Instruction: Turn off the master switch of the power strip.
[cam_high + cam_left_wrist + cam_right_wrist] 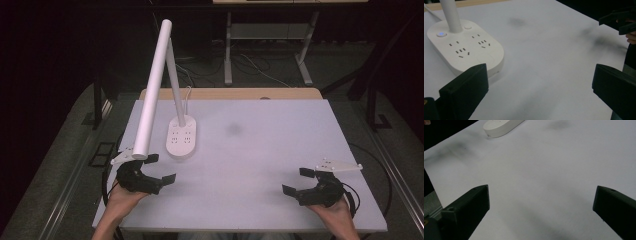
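Both grippers, left gripper (161, 168) and right gripper (299, 181), rest wide open and empty (nothing grasped), the left one nearest the lamp base (181, 138), evidently poised for approach.

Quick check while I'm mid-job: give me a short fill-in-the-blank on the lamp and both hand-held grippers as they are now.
1. The lamp stands nearer the ____ hand-held gripper.
2. The right hand-held gripper has its jaws ____.
3. The small lit button on the lamp base glows ____.

Missing words: left; open; blue
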Action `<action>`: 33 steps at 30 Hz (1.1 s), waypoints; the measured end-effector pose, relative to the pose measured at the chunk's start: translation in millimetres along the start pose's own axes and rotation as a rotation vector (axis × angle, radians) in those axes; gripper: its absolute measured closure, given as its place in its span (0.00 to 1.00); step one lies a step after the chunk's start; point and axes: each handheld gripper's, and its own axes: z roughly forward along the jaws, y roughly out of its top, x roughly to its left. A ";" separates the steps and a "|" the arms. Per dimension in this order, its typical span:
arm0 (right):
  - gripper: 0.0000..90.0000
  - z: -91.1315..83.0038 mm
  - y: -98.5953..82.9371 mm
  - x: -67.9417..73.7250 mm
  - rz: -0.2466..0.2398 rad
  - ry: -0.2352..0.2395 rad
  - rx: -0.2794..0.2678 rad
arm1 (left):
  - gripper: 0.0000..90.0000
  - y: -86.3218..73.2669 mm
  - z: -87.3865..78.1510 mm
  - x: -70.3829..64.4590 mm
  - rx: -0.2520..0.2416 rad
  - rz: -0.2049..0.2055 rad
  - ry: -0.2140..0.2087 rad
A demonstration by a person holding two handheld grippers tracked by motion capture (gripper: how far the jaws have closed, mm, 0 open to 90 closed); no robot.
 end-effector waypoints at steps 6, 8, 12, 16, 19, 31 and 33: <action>0.00 0.3 -0.1 -0.2 0.000 0.002 0.001 | 0.00 4.4 -2.0 4.8 0.002 -0.008 0.007; 0.00 0.2 -0.1 -0.4 -0.001 0.002 0.000 | 0.00 4.7 -1.2 6.6 0.001 -0.009 0.008; 0.00 0.8 -0.2 -0.4 -0.002 0.001 0.001 | 0.00 6.0 0.0 10.8 0.011 -0.011 0.008; 0.00 1.8 -0.3 -0.7 -0.009 -0.001 0.000 | 0.00 9.4 0.0 14.1 0.021 -0.008 0.014; 0.00 2.0 -0.3 -0.9 -0.008 -0.002 0.001 | 0.00 12.7 -0.9 16.6 0.025 -0.007 0.016; 0.00 1.7 -0.5 -1.3 -0.006 -0.005 -0.002 | 0.00 26.4 -2.9 29.2 0.037 -0.002 0.032; 0.00 1.5 -0.5 -1.7 -0.007 -0.006 -0.003 | 0.00 28.9 -3.7 31.2 0.035 -0.001 0.037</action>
